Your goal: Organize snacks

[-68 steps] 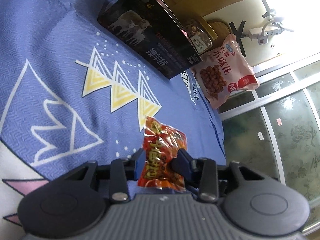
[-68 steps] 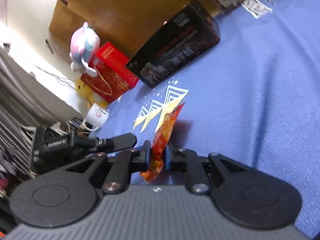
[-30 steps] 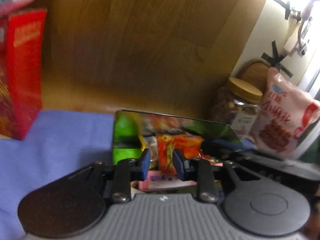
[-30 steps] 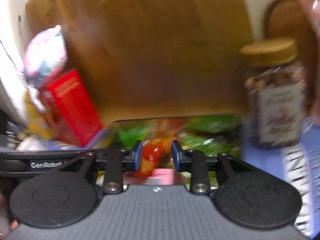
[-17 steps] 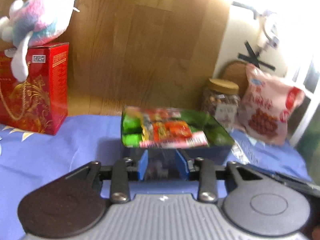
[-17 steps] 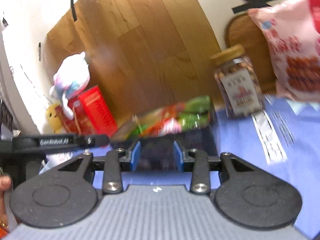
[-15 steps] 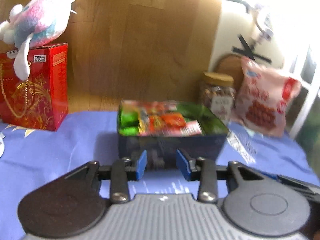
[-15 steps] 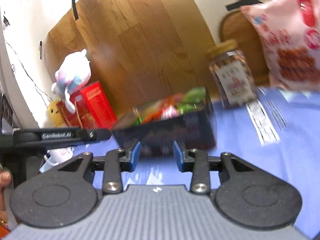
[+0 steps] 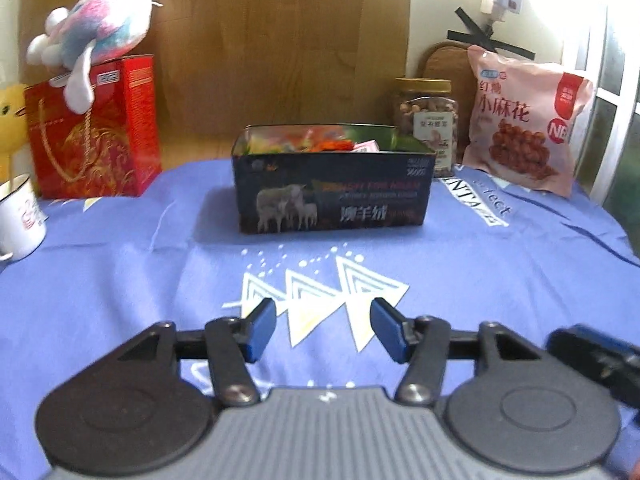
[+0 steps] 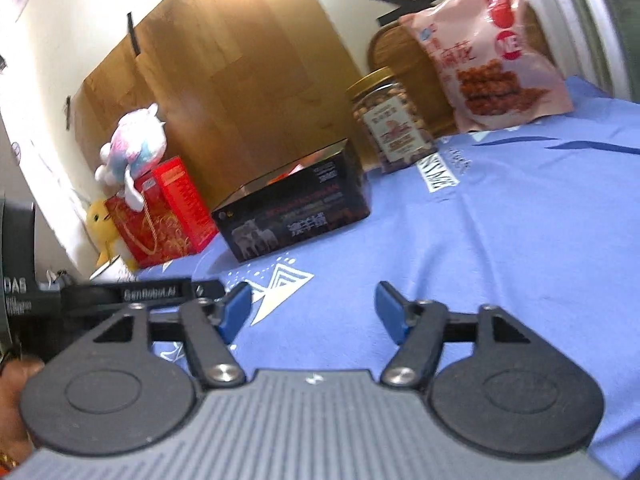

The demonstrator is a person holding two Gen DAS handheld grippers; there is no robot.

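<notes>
Left wrist view, left to right: one white enamel mug (image 9: 18, 216); one red gift bag (image 9: 94, 128) bearing one pastel plush toy (image 9: 94, 28); one dark open-topped box (image 9: 334, 184) holding the wrapped snacks (image 9: 316, 144), centred on the blue patterned cloth (image 9: 120, 280); one gold-lidded jar of nuts (image 9: 426, 118); one pink snack bag (image 9: 524, 120). The left gripper (image 9: 323, 330) and right gripper (image 10: 312, 312) are both opening, with nothing between their jaws.
</notes>
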